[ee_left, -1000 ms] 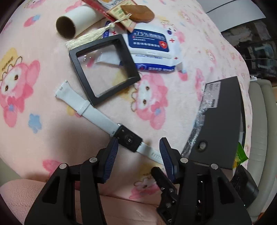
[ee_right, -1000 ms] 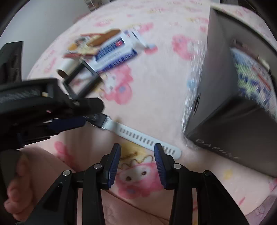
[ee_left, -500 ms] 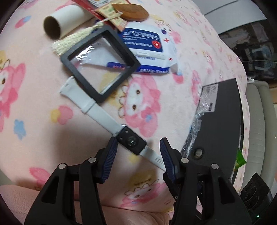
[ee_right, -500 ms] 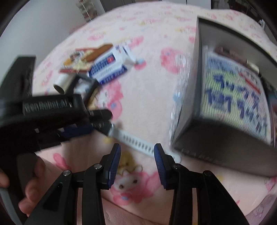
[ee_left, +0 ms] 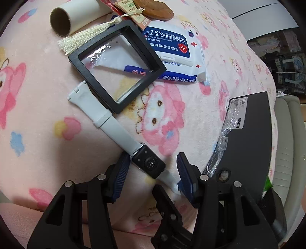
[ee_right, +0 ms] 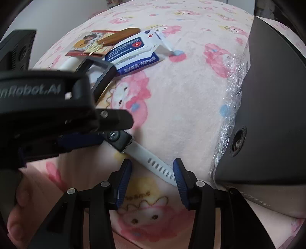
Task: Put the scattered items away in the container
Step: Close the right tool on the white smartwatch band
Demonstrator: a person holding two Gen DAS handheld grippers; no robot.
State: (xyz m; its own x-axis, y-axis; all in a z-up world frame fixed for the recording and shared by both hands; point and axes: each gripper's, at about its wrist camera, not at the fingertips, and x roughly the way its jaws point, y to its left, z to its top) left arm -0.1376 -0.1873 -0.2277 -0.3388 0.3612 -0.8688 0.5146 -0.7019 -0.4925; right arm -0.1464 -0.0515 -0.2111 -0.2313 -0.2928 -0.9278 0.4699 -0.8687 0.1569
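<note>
A watch (ee_left: 148,163) with a black body and a white strap lies on the pink blanket. My left gripper (ee_left: 153,172) is open and straddles the watch body, with its left pad close to the body and its right pad apart from it. In the right wrist view the holed strap end (ee_right: 153,160) lies between the jaws of my right gripper (ee_right: 152,176), which are opening and not pressing on it. The dark grey box (ee_left: 248,143) stands just to the right, also seen as a wall (ee_right: 267,115).
Beyond the watch lie a black square frame (ee_left: 116,70), a blue-and-white wipes pack (ee_left: 172,44), a cardboard tube (ee_left: 70,17), a cream tassel (ee_left: 84,36) and a wooden comb (ee_left: 155,11). A person's hand (ee_right: 17,220) holds the left gripper.
The left gripper has closed in on the watch, whose body now sits between its jaws. The right gripper's jaws have widened a little, and its view has swung off the box's inside.
</note>
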